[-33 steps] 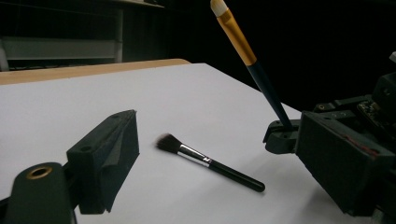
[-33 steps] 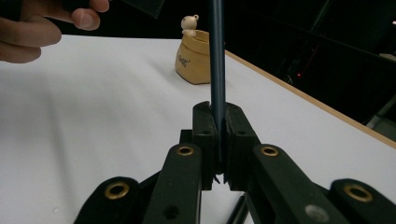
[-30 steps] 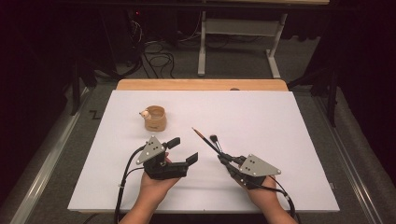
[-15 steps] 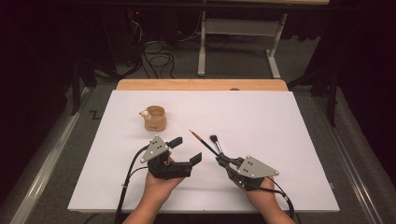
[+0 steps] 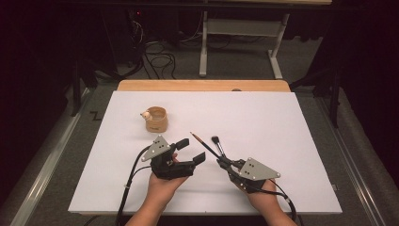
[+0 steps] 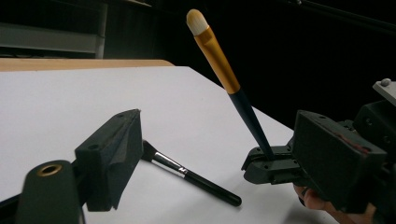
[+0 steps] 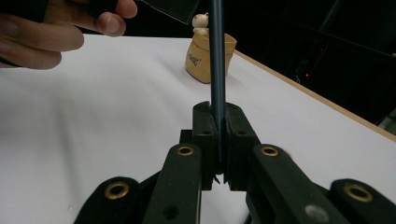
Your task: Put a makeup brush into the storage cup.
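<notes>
- Right gripper (image 5: 224, 163) near the table's (image 5: 282, 122) front edge, a little right of its middle, held by the right hand (image 5: 263, 197).
- Jaws pressed together on the dark handle of a gold-ferruled brush (image 6: 224, 70), gripped near its lower end (seen close in the right gripper view, handle pinched between the two pads (image 7: 217, 135)).
- Brush tilted up off the table, pale bristle tip highest, leaning away from the front edge toward the table's middle.
- Left gripper (image 5: 190, 151) just left of the right one, likewise near the front edge, carried by the left hand (image 5: 162, 186).
- Jaws apart with nothing between them, having just been closing a little (still wide in the left gripper view, one black pad (image 6: 116, 154) in the foreground).
- Second brush (image 6: 191, 175), black-handled with a silver ferrule, lying flat on the white table between the two grippers, partly hidden behind the left jaw in the left gripper view.
- Not clear from the high view which dark stroke is which brush, both crossing near the right gripper's tips.
- Small tan sack-shaped holder (image 5: 156, 119) upright toward the table's left half, about midway between front and back edges, well apart from both grippers (a little pale figure at its rim).
- Bare wooden strip (image 5: 202, 85) along the table's back edge.
</notes>
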Demonstrator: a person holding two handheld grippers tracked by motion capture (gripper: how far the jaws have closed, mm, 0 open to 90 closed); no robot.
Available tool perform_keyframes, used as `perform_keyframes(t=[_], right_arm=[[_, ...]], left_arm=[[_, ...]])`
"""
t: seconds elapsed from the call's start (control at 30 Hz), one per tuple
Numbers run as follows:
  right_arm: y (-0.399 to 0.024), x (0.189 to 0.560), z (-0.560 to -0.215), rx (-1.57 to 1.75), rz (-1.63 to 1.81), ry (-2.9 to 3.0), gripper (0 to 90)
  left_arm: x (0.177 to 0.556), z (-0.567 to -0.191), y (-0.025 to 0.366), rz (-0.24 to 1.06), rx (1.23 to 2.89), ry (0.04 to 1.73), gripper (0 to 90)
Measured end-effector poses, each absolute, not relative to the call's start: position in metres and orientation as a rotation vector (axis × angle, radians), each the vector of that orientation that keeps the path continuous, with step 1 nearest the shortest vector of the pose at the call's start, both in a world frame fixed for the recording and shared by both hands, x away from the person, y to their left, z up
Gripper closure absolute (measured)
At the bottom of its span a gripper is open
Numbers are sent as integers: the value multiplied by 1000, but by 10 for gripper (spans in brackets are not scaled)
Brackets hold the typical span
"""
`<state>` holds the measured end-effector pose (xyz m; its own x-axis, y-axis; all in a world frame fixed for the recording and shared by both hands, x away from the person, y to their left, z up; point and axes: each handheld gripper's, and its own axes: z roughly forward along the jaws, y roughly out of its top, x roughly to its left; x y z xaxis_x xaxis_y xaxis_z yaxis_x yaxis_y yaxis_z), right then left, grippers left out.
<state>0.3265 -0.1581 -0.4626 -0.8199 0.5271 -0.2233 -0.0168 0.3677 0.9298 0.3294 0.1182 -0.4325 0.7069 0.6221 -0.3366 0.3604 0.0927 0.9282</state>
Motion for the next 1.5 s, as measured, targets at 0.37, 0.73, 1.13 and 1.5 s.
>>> perform_keyframes(t=[0.37, 0.73, 1.13, 1.5], right_arm=[[-158, 326, -463, 431, 1456, 2140, 867], [-157, 325, -464, 420, 1445, 2158, 867], [-154, 324, -466, 405, 1454, 2164, 868], [-154, 324, -466, 403, 1444, 2165, 868]], left_arm=[[332, -435, 118, 182, 1473, 826, 336], [333, -434, 118, 156, 1445, 820, 472], [334, -435, 118, 133, 1424, 816, 595], [334, -436, 120, 104, 1415, 810, 700]])
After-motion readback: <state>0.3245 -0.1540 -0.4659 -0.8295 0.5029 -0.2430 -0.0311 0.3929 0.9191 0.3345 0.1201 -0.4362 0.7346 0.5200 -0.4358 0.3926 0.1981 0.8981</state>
